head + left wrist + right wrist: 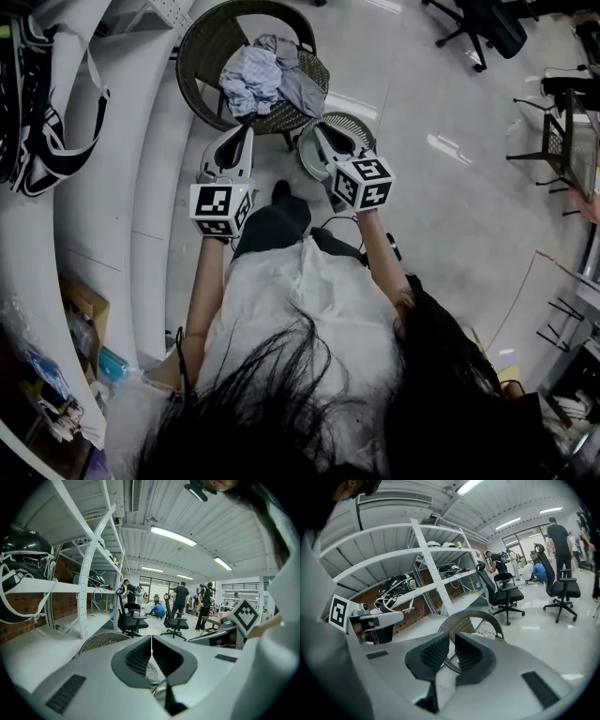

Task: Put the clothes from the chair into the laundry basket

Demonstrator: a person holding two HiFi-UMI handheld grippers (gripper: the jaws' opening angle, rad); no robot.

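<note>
The clothes (253,80) are soft crumpled cloth, the chair (192,47) rough woven wicker, the floor (441,187) smooth and glossy.

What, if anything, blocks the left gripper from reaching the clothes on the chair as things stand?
Likely reachable, yes: the left gripper points toward the clothes on the wicker chair from its open front, with only floor between. Its jaws are shut and would need opening.
</note>
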